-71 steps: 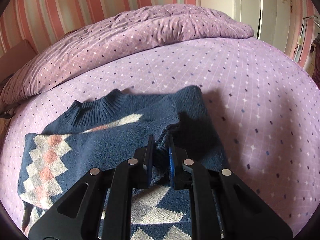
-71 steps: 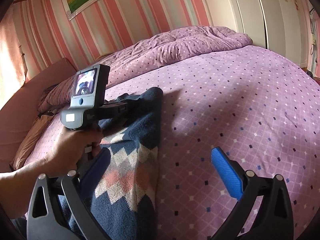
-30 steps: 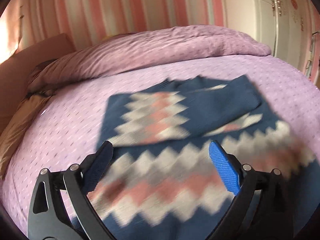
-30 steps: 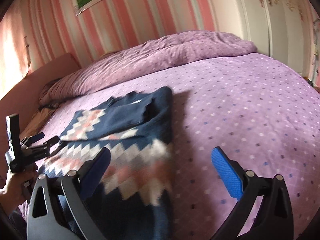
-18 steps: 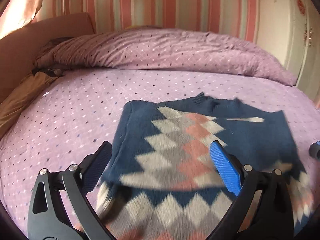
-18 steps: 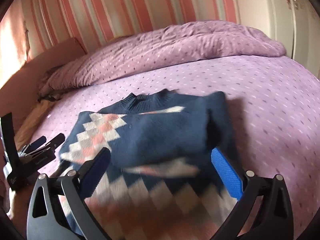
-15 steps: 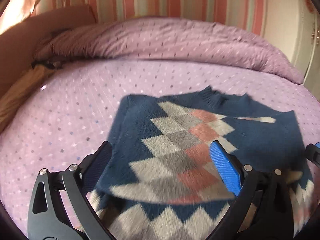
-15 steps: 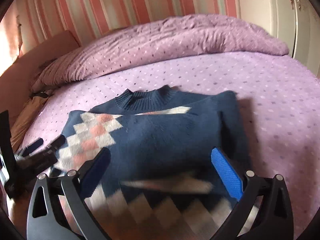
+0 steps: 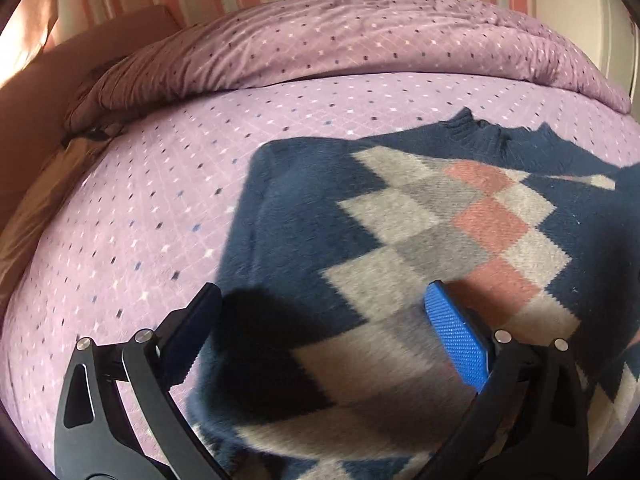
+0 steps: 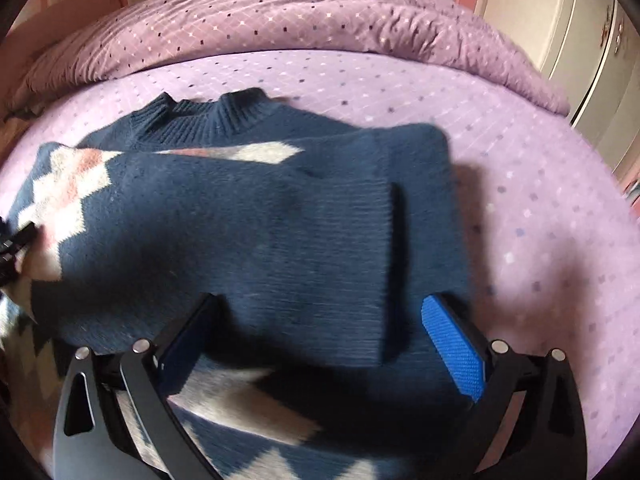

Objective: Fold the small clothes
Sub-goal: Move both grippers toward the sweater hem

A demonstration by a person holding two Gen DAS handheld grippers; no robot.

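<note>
Navy sweater (image 9: 420, 240) with a white, grey and pink diamond pattern lies flat on the purple bed sheet (image 9: 168, 208), collar (image 10: 200, 120) toward the far side, near the rolled duvet (image 9: 340, 40). Both sleeves look folded across the chest: patterned one on the left, plain navy one (image 10: 280, 240) on the right, its cuff end near the right edge.

Left gripper (image 9: 320, 336): jaws spread wide, empty, low over the sweater's near-left part, left finger just off the cloth over the sheet. Right gripper (image 10: 316, 332): also wide and empty, straddling the near end of the navy sleeve.

Judged step: sleeves in, body fold from the hem still to do.

Risks:
- Pinching only the top sleeve layer instead of the hem. Lifting would drag the sleeve open and undo the fold.
- The knit looks thick and fuzzy. A shallow bite could slip out mid-lift, leaving one side higher and the fold skewed.
- Uneven grips, left and right, would twist the body and shift the stacked sleeves.
- The sheet is soft; a finger pressed down could catch it along with the sweater.
- Hem itself sits below both views, so its lie cannot be told.
</note>
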